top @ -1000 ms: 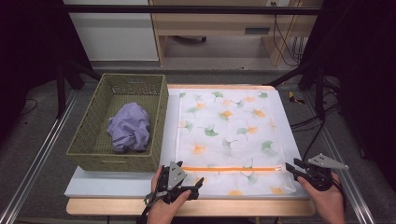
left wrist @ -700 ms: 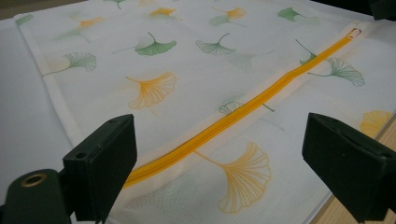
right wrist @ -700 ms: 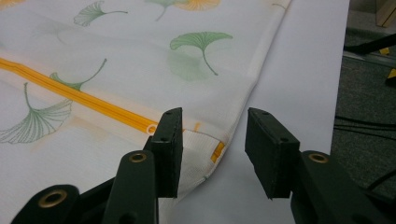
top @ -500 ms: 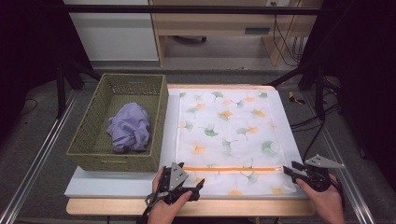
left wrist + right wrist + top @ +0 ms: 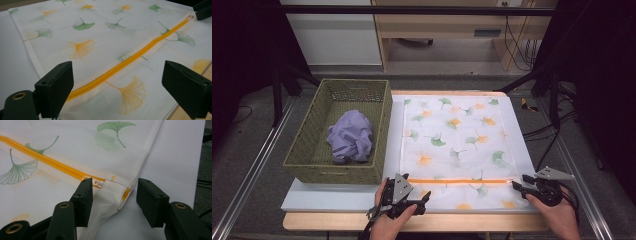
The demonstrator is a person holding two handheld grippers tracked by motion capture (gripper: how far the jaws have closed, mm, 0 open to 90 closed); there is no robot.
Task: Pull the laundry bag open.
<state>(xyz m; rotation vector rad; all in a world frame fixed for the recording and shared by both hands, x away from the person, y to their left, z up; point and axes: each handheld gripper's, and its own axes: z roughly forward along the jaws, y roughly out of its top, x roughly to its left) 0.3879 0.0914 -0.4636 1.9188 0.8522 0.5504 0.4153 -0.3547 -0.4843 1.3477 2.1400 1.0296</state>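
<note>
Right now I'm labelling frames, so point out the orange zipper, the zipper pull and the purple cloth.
orange zipper (image 5: 130, 61), left gripper view, middle of its length.
zipper pull (image 5: 98, 184), right gripper view, its white tab.
purple cloth (image 5: 350, 136), high view, centre of the bundle.

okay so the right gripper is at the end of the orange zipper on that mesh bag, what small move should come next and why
Probably ease the right gripper forward and close on the zipper pull. Its jaws have just been opening and now straddle the corner of the laundry bag, pads not pressing; the orange zipper looks fully closed.
</note>
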